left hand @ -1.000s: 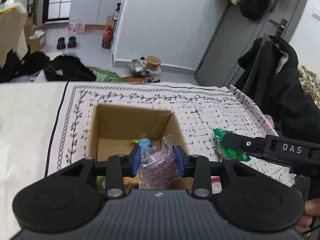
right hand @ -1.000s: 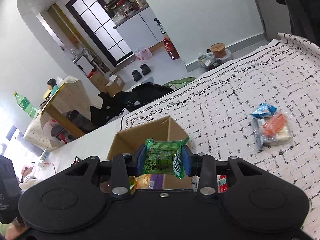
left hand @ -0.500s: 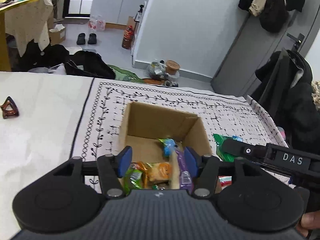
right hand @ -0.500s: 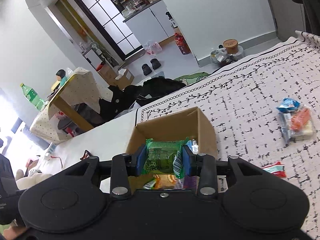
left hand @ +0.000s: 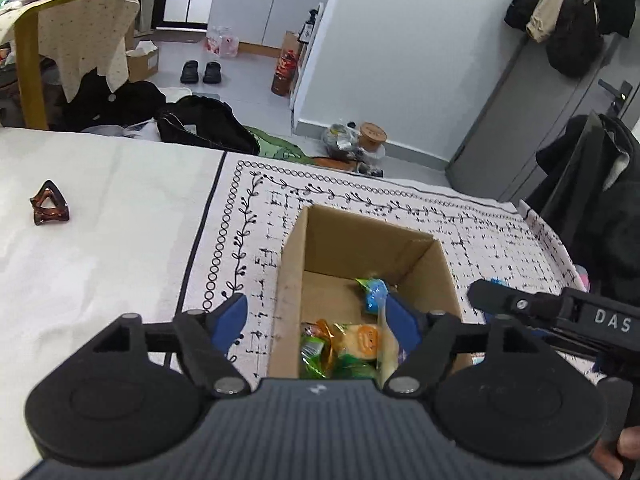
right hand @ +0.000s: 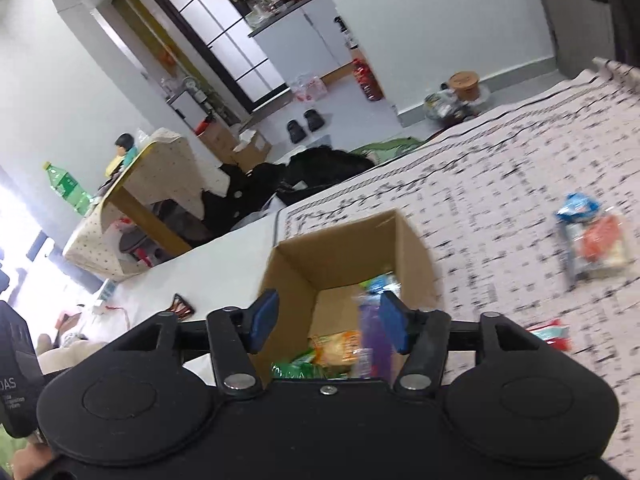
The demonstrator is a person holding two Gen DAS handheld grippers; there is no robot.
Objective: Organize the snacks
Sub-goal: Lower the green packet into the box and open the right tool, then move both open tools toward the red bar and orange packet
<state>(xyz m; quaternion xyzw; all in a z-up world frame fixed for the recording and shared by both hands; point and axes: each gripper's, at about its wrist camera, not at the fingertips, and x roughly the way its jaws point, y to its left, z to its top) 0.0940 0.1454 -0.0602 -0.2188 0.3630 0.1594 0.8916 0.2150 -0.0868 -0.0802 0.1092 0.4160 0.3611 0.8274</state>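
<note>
Both claws hang over the cardboard box with their jaws opening and nothing pinched between the blue pads. We see our left claw [left hand: 318, 318] spread wide, its left pad out over the patterned cloth [left hand: 248, 240] beside the box and its right pad above the box's right side, close to a clear wrapper edge without pressing it. Our right claw [right hand: 326, 320] stands parted above the same box, with a purple packet [right hand: 374, 340] just inside its right pad, blurred, so we cannot tell if it touches.

Below the claws, the cardboard box [left hand: 360, 240] sits open-topped on the cloth. Inside it lie the snacks: a blue-and-green packet [left hand: 374, 290] toward the far wall, an orange-printed cake packet [left hand: 362, 340] and green wrappers [left hand: 314, 354] nearer us. From the left wrist view the right claw's black body, lettered DAS, reaches in from the right just beyond the box's right wall.

Farther out on the cloth, in the right wrist view, a clear packet with orange contents [right hand: 600, 244] and a blue packet [right hand: 578, 204] lie together well apart from the box, and a red-and-white wrapper [right hand: 550, 330] lies nearer. On the plain white sheet to the left rests a brown hair clip [left hand: 49, 204].
</note>
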